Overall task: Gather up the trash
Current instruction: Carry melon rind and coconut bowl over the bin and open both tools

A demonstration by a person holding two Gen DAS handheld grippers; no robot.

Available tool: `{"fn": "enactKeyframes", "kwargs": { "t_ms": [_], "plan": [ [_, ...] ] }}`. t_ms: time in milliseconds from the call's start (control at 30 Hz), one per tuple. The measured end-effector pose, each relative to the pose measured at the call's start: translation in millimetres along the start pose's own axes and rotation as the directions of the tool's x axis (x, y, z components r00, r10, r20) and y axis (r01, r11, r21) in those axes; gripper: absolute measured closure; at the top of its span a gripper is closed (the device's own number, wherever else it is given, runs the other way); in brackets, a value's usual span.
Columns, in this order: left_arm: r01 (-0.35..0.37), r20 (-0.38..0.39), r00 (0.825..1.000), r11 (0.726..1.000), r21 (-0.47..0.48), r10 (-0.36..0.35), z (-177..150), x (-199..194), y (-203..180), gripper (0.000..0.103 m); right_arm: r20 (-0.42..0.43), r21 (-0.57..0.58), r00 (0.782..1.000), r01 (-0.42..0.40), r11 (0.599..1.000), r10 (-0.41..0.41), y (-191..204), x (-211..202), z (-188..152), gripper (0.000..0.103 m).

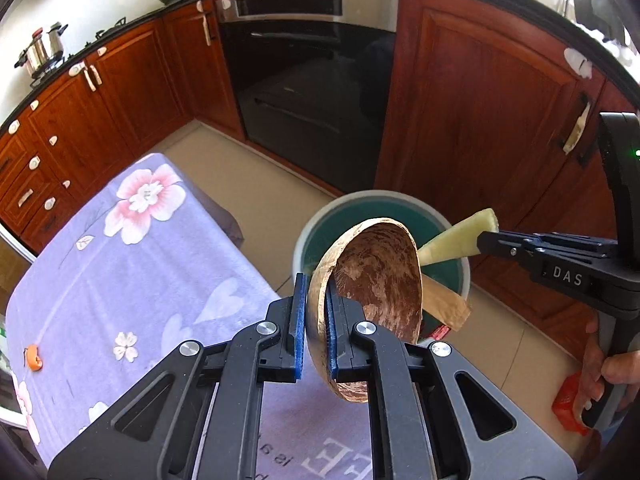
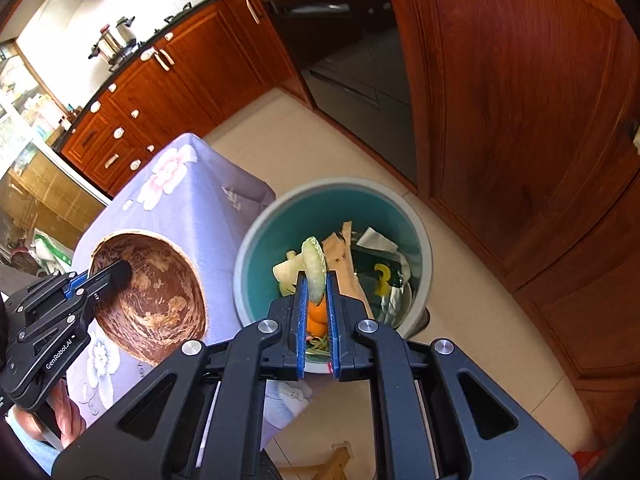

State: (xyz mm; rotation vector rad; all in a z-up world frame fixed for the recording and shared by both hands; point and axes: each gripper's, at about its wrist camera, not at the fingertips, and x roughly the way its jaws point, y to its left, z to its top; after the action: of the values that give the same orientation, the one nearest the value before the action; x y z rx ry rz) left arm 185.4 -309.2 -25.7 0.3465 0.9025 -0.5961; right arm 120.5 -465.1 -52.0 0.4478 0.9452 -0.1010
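My left gripper [image 1: 316,312] is shut on the rim of a brown half coconut shell [image 1: 376,276], held on edge over the table corner beside the bin. The round bin [image 1: 384,196], grey rim and teal inside, stands on the floor just beyond. My right gripper [image 2: 316,292] is shut on a pale green peel strip [image 2: 314,264] above the bin [image 2: 336,194], which holds cardboard, wrappers and orange scraps. The right wrist view shows the left gripper [image 2: 108,276] and the shell [image 2: 156,300] at left. In the left wrist view, the right gripper [image 1: 484,242] and its peel [image 1: 456,240] are at right.
A table under a purple floral cloth [image 1: 120,280] fills the left, with a bit of orange peel [image 1: 34,356] on it. Red-brown cabinets and a black oven [image 1: 312,80] ring the tiled floor. A red object [image 1: 568,404] lies on the floor by a hand [image 1: 600,364].
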Motion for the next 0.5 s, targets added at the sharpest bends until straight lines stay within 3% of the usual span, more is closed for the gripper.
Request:
{"fn": "enactKeyframes", "kwargs": {
  "t_ms": [333, 433, 500],
  "plan": [
    [0.026, -0.054, 0.998, 1.000, -0.014, -0.027, 14.6, 46.1, -9.1, 0.094, -0.094, 0.002, 0.996, -0.002, 1.000, 0.002, -18.0, 36.7, 10.1, 0.094],
    [0.035, -0.066, 0.997, 0.999, -0.023, -0.037, 12.5, 54.1, -5.9, 0.094, -0.117, 0.009, 0.993, -0.027, 1.000, 0.028, -15.6, 47.2, 14.6, 0.089],
    [0.042, -0.075, 0.996, 0.999, -0.028, -0.044, 13.2, 59.8, -5.0, 0.094, -0.110, 0.028, 0.993, -0.033, 0.999, 0.036, -15.3, 50.4, 18.1, 0.053]
  ]
}}
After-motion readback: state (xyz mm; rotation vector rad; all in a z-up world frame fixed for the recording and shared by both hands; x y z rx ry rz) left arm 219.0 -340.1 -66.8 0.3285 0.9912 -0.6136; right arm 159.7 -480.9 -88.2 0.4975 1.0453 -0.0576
